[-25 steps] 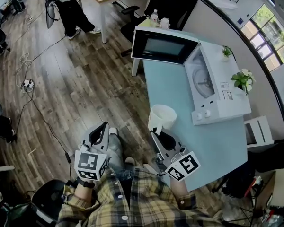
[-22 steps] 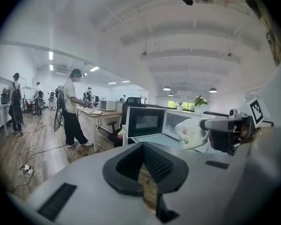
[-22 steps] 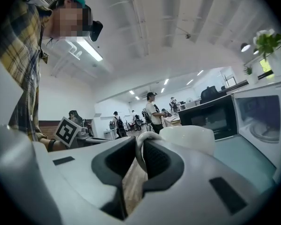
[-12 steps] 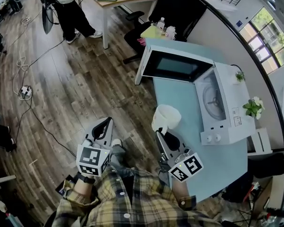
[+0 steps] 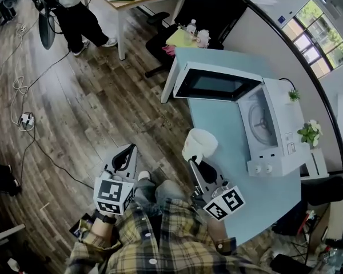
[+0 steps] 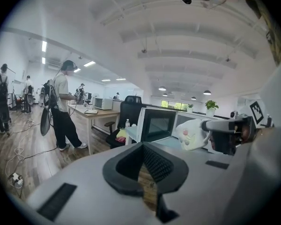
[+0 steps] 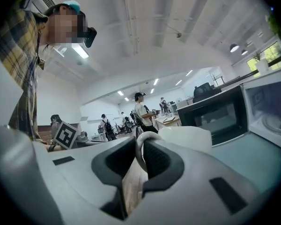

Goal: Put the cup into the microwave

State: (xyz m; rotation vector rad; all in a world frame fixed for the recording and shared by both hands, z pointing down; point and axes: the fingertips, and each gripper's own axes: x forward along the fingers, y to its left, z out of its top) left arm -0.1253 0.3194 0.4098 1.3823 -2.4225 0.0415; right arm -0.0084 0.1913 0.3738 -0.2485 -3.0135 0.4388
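Here, the white ceramic cup (image 5: 200,144) hangs by its thin loop handle (image 7: 139,146), pinched in my right claw (image 5: 195,163), over the near edge of the pale-blue table (image 5: 217,121), well short of the white open microwave (image 5: 277,133). Held so, it may pivot, slip, or clip the dark-glass door (image 5: 217,85). The right claw points level at the oven. My left claw (image 5: 124,156), closed on nothing, tips slightly downward alongside.

I'm in a long-sleeved yellow-and-dark plaid shirt (image 5: 160,241) with small white buttons, over blue jeans (image 5: 160,192). My left tongs (image 5: 126,150) and right tongs (image 5: 191,163) are pale grey with black pads, each bearing a cube (image 5: 112,196) of black-and-white square markers.
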